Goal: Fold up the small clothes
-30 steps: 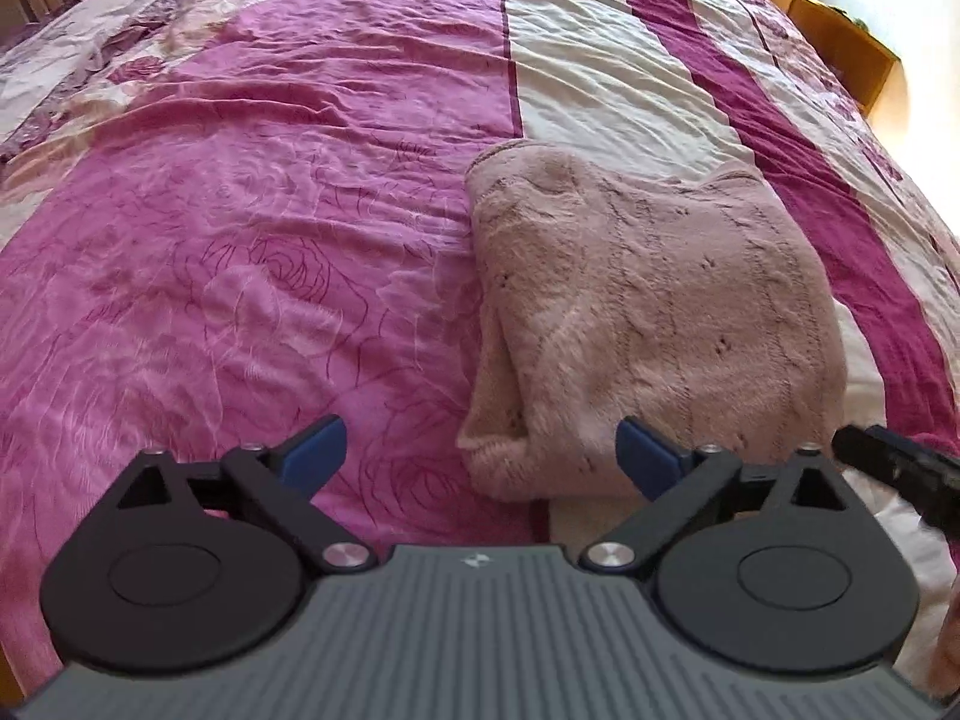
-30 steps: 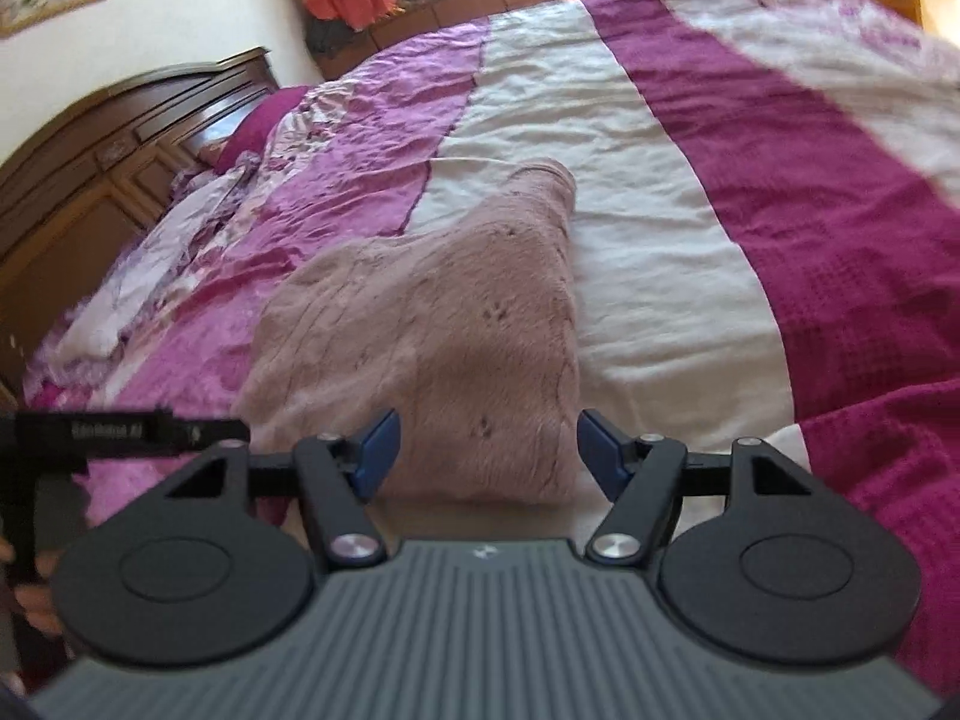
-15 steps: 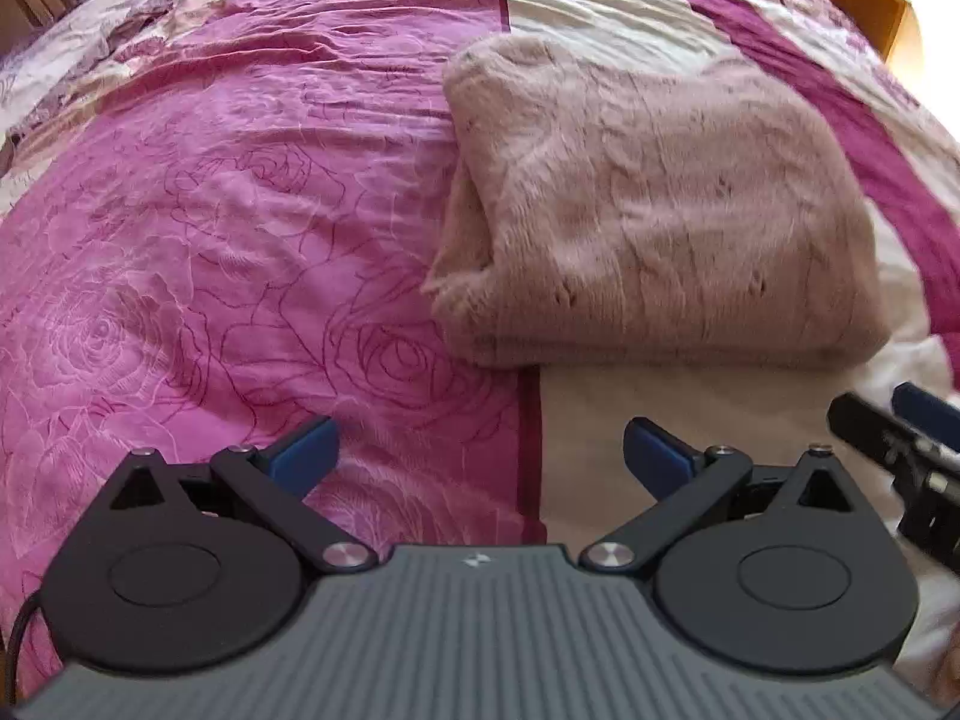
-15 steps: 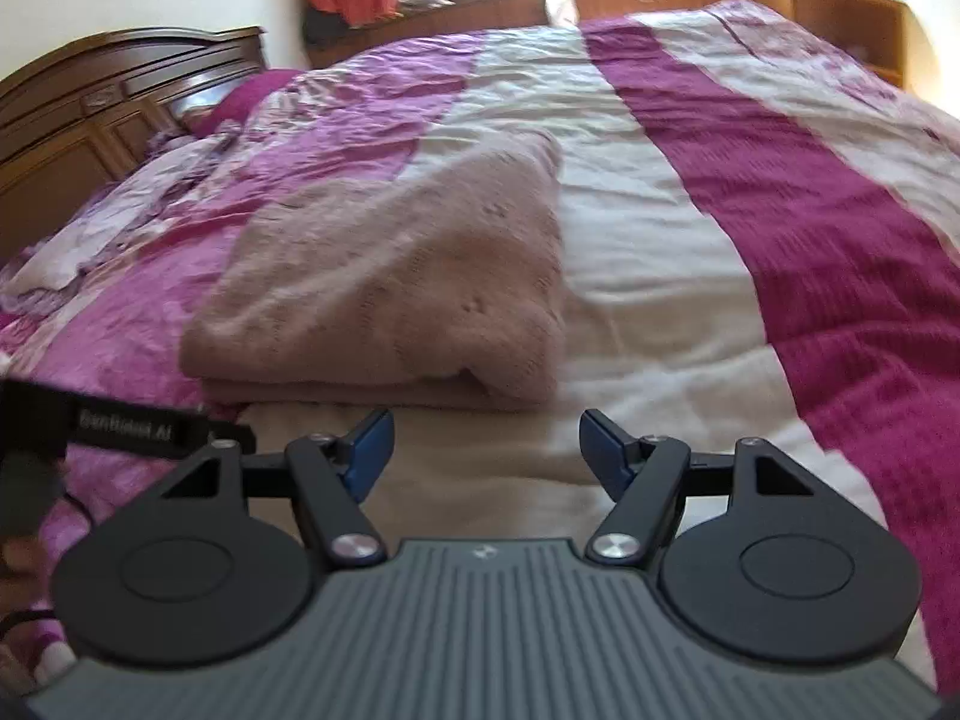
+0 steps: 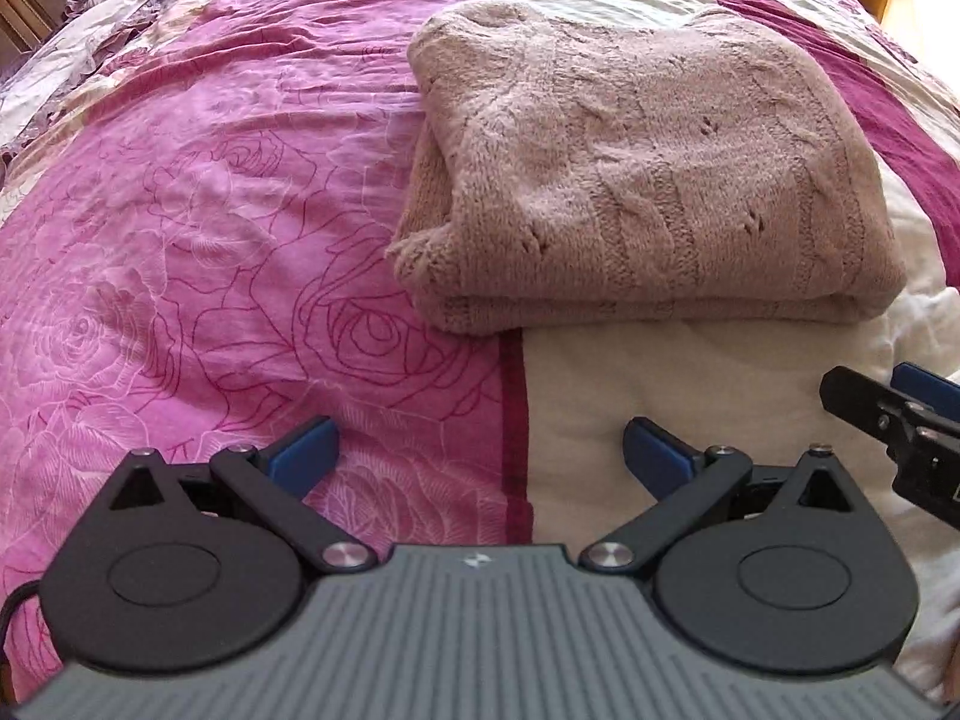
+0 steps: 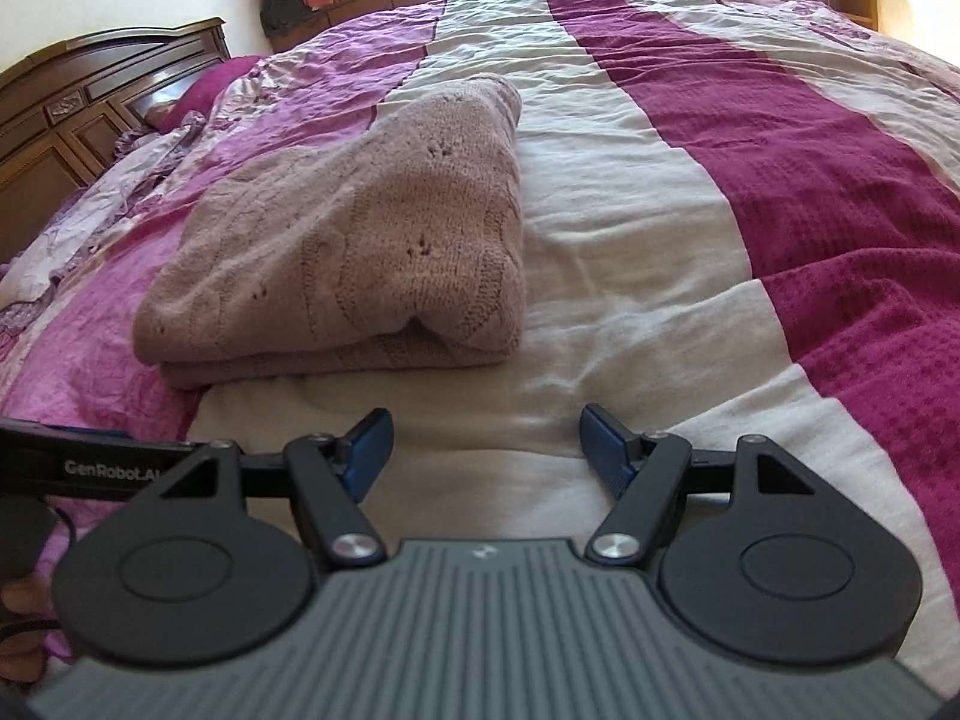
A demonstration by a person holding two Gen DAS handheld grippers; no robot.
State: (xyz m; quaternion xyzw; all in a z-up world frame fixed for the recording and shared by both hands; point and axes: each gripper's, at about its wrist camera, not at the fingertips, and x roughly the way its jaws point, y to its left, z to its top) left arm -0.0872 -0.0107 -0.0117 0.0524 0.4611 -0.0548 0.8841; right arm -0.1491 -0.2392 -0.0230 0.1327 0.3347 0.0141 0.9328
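The left tongs [image 5: 477,450] hang spread wide with nothing between the blue tips, low over the bedspread [image 5: 198,228] where its rose-printed pink panel meets a cream stripe. The right tongs [image 6: 483,447] are likewise spread and empty, above the cream stripe, and their black arm shows at the right edge of the left view. Each tool sits just beside the other, and both are a little short of the sweater [image 5: 648,180]. That pale pink cable-knit sweater lies folded into a thick, roughly square bundle on the bedspread, straddling the pink panel and the cream stripe, its doubled edge facing the tongs. Beyond it run magenta and cream stripes toward a dark wooden headboard [image 6: 78,114] on the left.
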